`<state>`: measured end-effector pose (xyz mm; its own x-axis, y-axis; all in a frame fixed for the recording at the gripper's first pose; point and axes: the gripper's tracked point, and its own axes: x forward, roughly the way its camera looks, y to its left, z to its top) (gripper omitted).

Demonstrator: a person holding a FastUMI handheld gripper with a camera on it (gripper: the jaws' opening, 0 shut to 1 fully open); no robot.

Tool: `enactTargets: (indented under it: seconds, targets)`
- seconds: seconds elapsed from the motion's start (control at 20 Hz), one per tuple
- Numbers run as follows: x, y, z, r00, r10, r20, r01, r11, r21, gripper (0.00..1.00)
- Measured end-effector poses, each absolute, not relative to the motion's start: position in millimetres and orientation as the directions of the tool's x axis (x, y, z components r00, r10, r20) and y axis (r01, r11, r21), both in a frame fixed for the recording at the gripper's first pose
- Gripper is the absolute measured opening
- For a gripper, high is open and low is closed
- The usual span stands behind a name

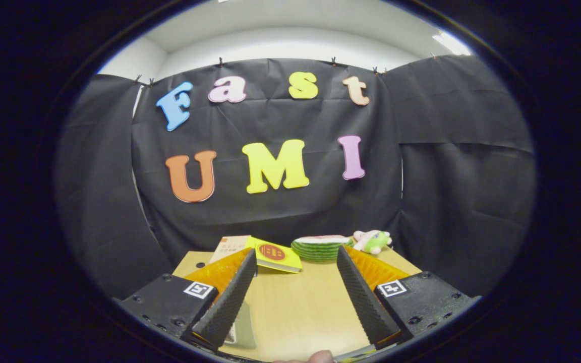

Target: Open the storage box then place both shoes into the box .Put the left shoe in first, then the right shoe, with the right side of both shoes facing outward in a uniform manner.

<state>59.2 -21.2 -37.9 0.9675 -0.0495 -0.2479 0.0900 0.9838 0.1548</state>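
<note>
- Hovering above a wooden table, the gripper has its 2 fingers spread wide with bare tabletop between them, holding nothing.
- Beyond the fingertips lies a yellow booklet atop a pale box.
- Beside it, further right, sit a watermelon-slice plush and a small green-and-pink plush toy.
- Storage box and shoes: cannot tell where.

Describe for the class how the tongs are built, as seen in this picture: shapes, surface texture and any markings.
The tongs have two long wedge-shaped fingers whose inner faces are ribbed with fine ridges. Each finger is mounted on a boxy black block with visible screw heads. Each block carries a small square black-and-white marker. No cables are visible.
</note>
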Motion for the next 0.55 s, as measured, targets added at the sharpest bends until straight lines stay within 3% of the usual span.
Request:
enactTargets:
  seconds: [0.55]
  targets:
    - [68, 8, -34, 0.976, 0.031, -0.218, 0.0, 0.99, 0.139, 1.0]
